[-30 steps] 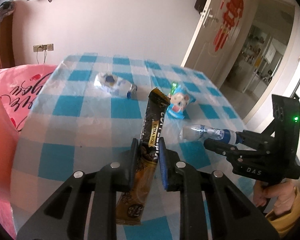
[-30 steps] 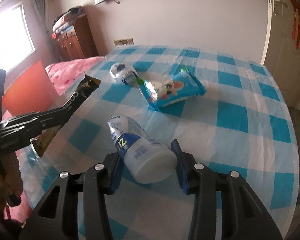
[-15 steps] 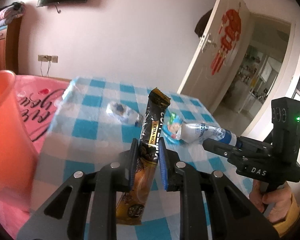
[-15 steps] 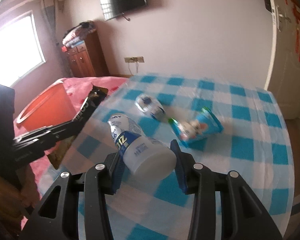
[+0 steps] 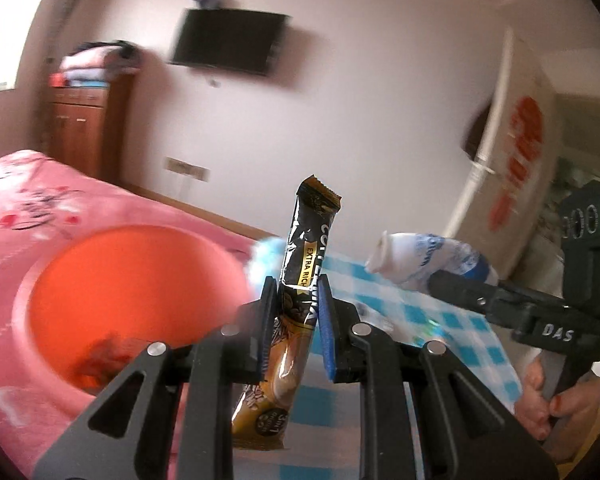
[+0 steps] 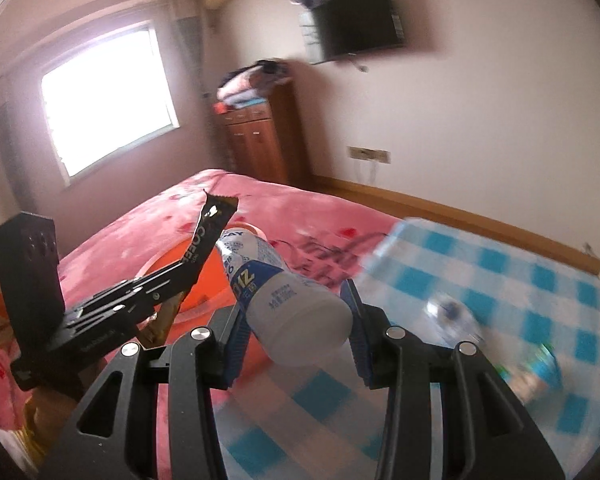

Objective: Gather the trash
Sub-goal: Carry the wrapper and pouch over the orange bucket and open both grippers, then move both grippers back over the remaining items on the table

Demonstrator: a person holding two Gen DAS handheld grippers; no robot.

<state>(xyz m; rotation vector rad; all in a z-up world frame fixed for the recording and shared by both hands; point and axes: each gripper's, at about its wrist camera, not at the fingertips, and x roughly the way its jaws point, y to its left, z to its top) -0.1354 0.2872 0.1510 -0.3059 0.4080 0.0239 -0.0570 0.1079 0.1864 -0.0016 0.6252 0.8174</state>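
My left gripper is shut on a black and gold coffee sachet and holds it upright in the air, just right of an orange bin. My right gripper is shut on a white plastic bottle with a blue label, lifted above the table edge. The bottle and right gripper also show at right in the left wrist view. The sachet and left gripper show in the right wrist view, over the bin.
The blue-checked table still holds a crumpled clear wrapper and a blue snack bag. A pink bed lies behind the bin. A wooden cabinet, a wall television and a door stand around the room.
Both grippers have lifted and swung left, away from the table, carrying the sachet and the bottle toward the orange bin, which now fills the lower left.
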